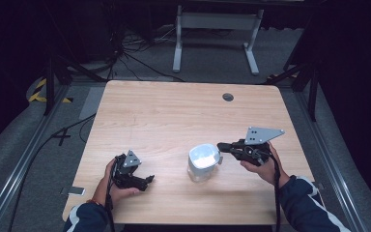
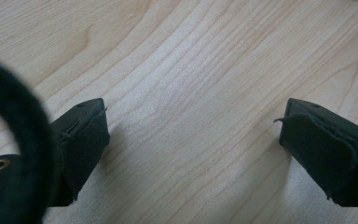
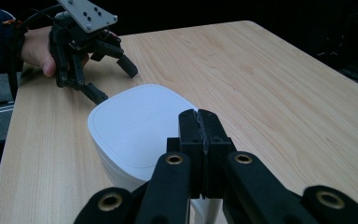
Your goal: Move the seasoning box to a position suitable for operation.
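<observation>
- On the table, front centre, we see one white container with a white lid on; contents hidden by the lid. In the high view the lower body looks translucent, but we can't make anything out inside.
- From the right gripper view the container sits just past the fingers, slightly to their left; its near edge is cut off behind them.
- Right gripper: fingers pressed together, no gap, tips at the container's right edge. A small white tab appears at the rim right there in the high view. We can't tell whether the fingers pinch it or just touch it.
- Left gripper: fingers wide apart, nothing between them, bare wood under them. It sits at the front left, well apart from the container.
- In the left gripper view the fingers hover close over the table; a blurred black loop blocks the left edge, probably cable, too soft to say.
- The right gripper view also shows the left gripper beyond the container, the hand behind it partly hidden.
- Grey three-cornered plate tops the right gripper; a smaller one sits on the left.
- Small dark round fitting near the table's far edge; detail too small.
- Floor beyond: cables and a white frame, the rest lost in dark.
</observation>
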`<state>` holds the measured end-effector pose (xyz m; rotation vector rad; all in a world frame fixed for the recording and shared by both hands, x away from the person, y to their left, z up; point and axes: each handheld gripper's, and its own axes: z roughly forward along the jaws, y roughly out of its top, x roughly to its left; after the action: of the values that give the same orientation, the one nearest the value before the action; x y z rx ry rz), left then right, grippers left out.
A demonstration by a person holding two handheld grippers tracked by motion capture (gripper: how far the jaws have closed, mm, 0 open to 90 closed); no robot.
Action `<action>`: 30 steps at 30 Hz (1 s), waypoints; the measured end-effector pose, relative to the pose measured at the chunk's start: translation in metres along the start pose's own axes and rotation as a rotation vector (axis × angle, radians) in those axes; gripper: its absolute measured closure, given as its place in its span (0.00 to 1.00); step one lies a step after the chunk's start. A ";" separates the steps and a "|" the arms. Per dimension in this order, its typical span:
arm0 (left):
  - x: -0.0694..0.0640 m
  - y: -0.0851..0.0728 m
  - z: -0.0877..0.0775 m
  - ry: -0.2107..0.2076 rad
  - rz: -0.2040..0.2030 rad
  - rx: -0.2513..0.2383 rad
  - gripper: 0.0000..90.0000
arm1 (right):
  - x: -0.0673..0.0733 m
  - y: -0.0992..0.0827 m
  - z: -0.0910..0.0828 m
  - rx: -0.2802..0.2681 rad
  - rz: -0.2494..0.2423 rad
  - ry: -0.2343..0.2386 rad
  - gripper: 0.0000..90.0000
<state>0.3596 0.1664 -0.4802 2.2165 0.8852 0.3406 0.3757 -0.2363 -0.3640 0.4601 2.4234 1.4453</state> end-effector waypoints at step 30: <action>-0.012 0.026 -0.034 0.012 0.024 -0.159 0.62 | 0.003 -0.012 0.009 0.010 0.015 -0.030 1.00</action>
<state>0.3476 0.1631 -0.4375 2.0815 0.8095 0.4214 0.3754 -0.2330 -0.3790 0.4995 2.4099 1.4235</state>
